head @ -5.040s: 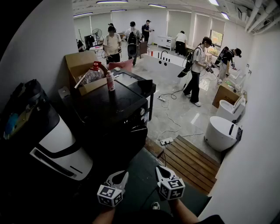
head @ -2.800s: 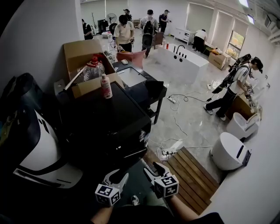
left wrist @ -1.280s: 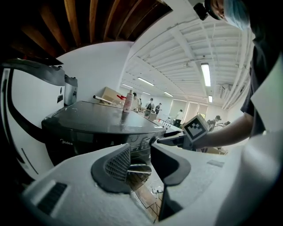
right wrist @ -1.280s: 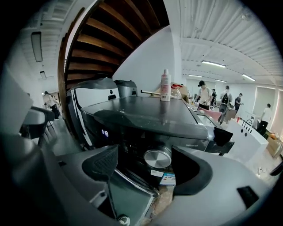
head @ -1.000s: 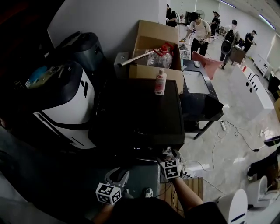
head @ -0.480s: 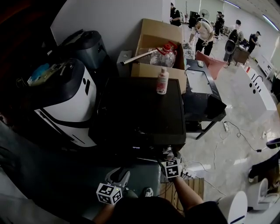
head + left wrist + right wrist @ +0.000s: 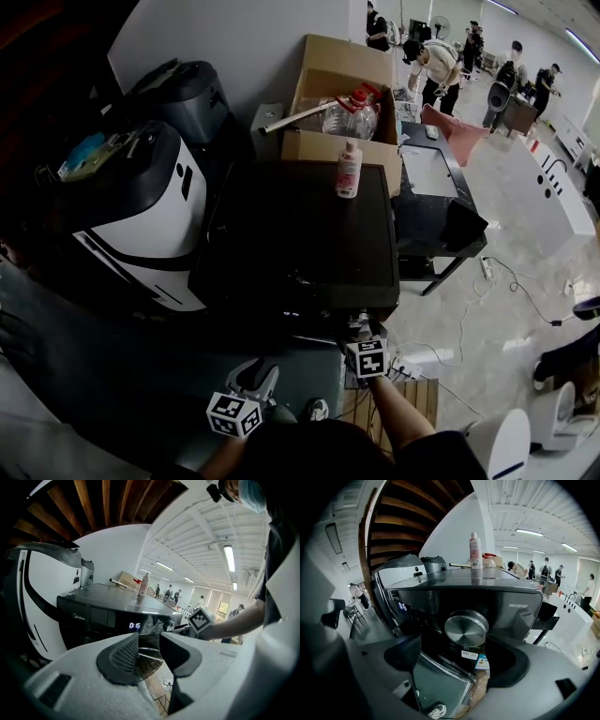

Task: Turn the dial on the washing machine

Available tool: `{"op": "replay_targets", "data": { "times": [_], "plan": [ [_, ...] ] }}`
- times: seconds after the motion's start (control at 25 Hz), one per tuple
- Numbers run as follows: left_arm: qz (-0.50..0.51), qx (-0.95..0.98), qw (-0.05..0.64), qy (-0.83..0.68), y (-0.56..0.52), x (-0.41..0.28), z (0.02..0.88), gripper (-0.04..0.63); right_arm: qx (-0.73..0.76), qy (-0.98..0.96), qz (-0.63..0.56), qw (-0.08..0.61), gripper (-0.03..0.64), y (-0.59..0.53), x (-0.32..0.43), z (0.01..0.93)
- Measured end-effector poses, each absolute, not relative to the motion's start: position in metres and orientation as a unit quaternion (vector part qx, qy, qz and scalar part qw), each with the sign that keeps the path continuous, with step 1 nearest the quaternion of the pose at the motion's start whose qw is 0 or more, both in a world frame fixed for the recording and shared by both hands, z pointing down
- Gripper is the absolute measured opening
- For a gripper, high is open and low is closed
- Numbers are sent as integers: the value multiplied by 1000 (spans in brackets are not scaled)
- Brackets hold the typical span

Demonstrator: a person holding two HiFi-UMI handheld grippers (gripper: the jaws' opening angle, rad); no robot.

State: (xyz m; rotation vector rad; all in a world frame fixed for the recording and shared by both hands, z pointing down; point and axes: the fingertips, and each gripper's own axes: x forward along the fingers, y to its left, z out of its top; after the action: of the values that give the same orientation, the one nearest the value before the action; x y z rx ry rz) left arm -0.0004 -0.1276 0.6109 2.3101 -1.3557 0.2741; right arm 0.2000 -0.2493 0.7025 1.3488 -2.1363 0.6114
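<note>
Just ahead of parted right tongs (image 7: 457, 658): dial (image 7: 466, 628).

A white wall (image 7: 244, 37) rises behind, and a pale glossy floor (image 7: 506, 244) stretches off to the right. A cardboard box (image 7: 323, 89) sits against the wall, with a dark side table (image 7: 436, 202) beside it. A long white tub (image 7: 558, 197) lies farther right. People (image 7: 436, 66) stand at the far end. Strip lights (image 7: 229, 557) line the white ceiling (image 7: 187, 541).

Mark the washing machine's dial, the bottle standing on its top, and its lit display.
dial (image 7: 466, 628), right gripper view, centre of its round metal face.
bottle (image 7: 349, 171), head view, middle of its body.
display (image 7: 134, 626), left gripper view, on the lit digits.
</note>
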Motion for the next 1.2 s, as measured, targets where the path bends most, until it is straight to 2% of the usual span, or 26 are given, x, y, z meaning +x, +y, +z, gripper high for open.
{"op": "replay_targets", "data": {
  "times": [0.92, 1.2],
  "plan": [
    [109, 829, 227, -499, -127, -7, 613, 135, 499, -781, 271, 261, 394, -246, 200, 721],
    [106, 838, 225, -485, -129, 2, 615, 135, 509, -794, 214, 254, 393, -244, 205, 686]
  ]
}}
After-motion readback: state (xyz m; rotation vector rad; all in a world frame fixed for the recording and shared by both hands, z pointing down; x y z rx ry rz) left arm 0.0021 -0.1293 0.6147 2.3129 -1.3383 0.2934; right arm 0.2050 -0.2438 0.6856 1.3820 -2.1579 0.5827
